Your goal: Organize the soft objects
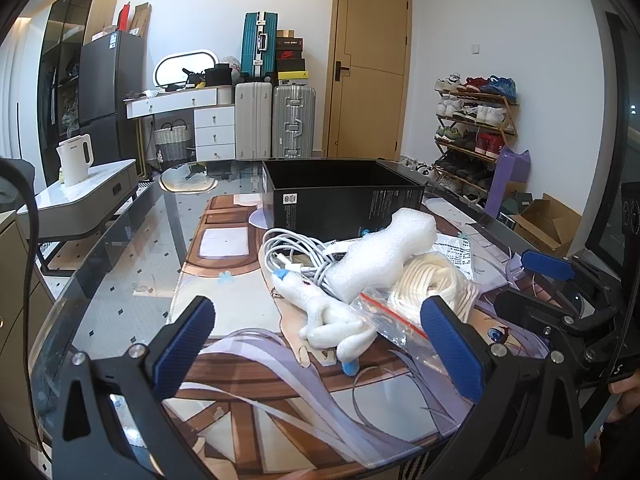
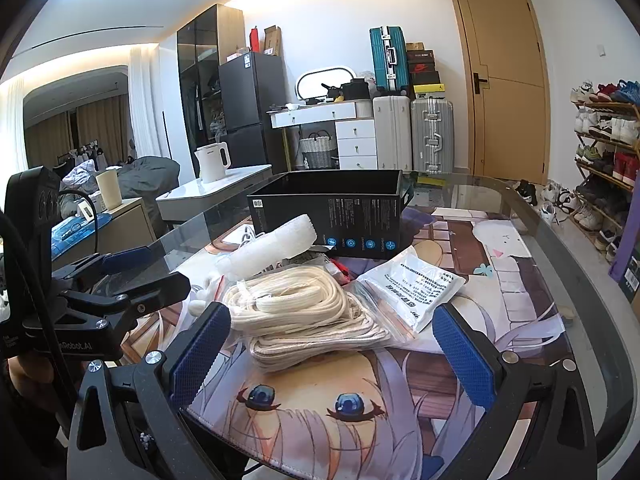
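Rope [image 2: 304,312], bagged, cream; lies between right gripper [image 2: 332,354] pads, jaws apart, nothing held. Left gripper [image 1: 320,344] likewise apart, before plush [image 1: 328,320]. Advice: clamp mid-coil, lift clear, drop in box [image 2: 328,216].

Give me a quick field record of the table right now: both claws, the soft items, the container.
left claw: open, empty, facing the white plush toy
right claw: open, empty, facing the bagged cream rope
foam piece: lying on the white cable coil, in front of the box
printed pouch: flat on the mat, right of the rope
black box: open top, behind the pile; nothing visible inside from these angles
surface: glass table with an illustrated mat
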